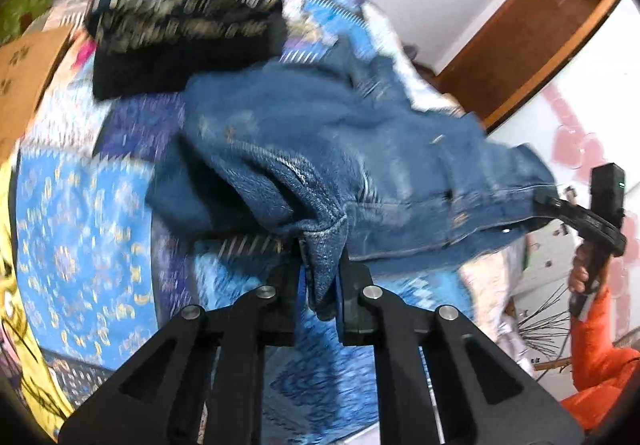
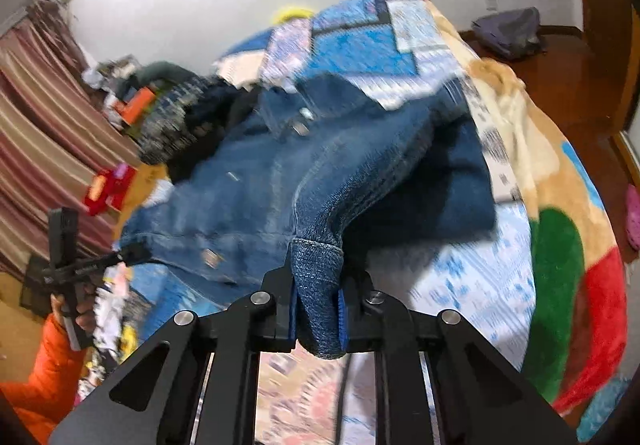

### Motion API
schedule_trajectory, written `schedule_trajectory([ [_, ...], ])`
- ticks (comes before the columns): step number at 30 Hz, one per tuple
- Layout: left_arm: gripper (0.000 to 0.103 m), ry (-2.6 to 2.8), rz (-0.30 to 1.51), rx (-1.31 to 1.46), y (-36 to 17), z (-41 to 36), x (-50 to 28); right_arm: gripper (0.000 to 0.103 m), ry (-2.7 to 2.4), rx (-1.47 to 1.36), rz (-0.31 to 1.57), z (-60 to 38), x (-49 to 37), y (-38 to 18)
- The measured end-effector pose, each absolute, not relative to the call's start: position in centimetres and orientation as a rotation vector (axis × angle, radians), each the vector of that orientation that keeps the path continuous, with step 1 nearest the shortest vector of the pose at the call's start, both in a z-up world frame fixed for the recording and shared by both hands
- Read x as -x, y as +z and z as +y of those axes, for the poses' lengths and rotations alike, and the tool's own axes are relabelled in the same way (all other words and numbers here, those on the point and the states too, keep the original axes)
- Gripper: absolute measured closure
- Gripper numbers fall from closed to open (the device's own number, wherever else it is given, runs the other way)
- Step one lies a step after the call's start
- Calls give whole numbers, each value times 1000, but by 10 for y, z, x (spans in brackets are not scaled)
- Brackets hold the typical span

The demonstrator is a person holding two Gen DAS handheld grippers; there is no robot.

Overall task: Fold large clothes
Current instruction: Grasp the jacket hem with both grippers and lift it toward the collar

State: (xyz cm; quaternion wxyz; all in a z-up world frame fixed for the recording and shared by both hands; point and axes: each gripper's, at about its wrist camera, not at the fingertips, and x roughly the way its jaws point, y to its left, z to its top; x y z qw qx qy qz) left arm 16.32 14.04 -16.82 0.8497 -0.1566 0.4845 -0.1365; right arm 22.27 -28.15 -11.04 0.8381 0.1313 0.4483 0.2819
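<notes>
Left wrist view: the left gripper (image 1: 320, 285) has its fingers pinched on a thick seam of the denim jacket (image 1: 340, 165). The jacket hangs over the middle of the bed (image 1: 80, 213), near a dark folded pile (image 1: 180, 25) at the far end. The right gripper (image 1: 560, 207) holds the jacket's other end.

Right wrist view: the right gripper (image 2: 318, 305) is pinched on a hem of the jacket (image 2: 280, 173). Denim looks heavy and stiff, not slippery. Hems and corners seem the best spots to hold.

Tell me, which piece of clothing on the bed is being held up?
The blue denim jacket, pinched at two spots by the left gripper and right gripper. The dark patterned garment lies untouched behind it.
</notes>
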Motion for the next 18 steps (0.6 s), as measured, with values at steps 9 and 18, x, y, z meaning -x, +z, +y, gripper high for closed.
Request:
schedule_trajectory([
  [9, 94, -246, 859, 397, -108, 154, -233, 91, 568, -315, 812, -277, -293, -72],
  [18, 92, -29, 1017, 307, -183, 155, -314, 85, 376, -257, 954, -265, -381, -136],
])
